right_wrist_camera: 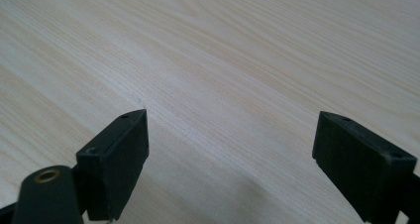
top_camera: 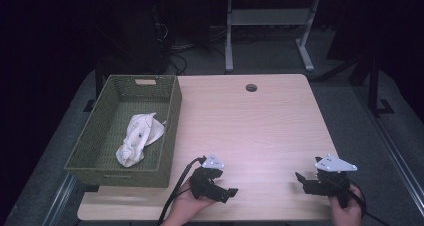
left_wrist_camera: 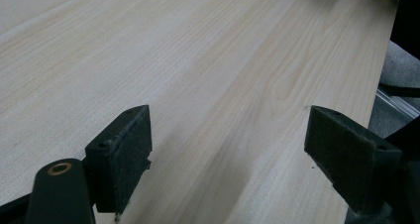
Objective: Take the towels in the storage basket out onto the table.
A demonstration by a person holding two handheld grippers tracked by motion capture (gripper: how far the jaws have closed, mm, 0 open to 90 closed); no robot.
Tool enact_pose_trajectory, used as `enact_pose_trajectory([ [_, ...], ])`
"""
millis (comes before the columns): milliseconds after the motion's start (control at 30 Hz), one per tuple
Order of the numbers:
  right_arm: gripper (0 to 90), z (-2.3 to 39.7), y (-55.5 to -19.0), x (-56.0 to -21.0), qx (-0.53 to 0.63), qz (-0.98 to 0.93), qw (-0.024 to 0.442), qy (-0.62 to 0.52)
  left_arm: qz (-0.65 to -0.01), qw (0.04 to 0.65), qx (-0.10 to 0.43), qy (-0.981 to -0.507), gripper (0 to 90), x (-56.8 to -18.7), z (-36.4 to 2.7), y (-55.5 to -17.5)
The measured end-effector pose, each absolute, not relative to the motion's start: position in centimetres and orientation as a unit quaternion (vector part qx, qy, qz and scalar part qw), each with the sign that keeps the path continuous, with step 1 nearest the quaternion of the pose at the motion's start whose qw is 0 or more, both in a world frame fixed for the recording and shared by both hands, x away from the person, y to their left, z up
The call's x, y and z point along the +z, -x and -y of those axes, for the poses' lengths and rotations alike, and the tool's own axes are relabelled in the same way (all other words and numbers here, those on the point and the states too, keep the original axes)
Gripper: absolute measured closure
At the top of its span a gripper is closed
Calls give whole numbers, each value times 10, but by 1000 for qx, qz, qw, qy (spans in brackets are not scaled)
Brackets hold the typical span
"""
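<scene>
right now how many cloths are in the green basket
1. A crumpled white cloth lies on the floor of the green basket, toward its right wall, at the table's left side. Another could lie hidden under it; the high view cannot tell.

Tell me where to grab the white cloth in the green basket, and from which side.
Grip the raised, bunched fold near the middle of the white cloth, coming straight down from above: the green basket walls block any sideways approach, and the cloth lies crumpled on the basket floor. The left gripper is probably the better choice, being nearer the basket with its jaws open and empty.
</scene>
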State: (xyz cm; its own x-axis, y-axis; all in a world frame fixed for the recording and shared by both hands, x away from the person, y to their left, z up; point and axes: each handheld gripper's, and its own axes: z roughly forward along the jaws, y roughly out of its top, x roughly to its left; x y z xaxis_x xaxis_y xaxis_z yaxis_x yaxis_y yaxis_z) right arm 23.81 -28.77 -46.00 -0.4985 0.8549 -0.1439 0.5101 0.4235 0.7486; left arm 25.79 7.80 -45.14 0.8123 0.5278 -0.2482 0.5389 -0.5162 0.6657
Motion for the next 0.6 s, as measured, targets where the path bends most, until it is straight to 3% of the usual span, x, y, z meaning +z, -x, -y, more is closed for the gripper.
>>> enact_pose_trajectory([
  [600,139,281,-236,-460,327,-803,263,-422,-315,405,-10,-858,178,-444,-84,-269],
])
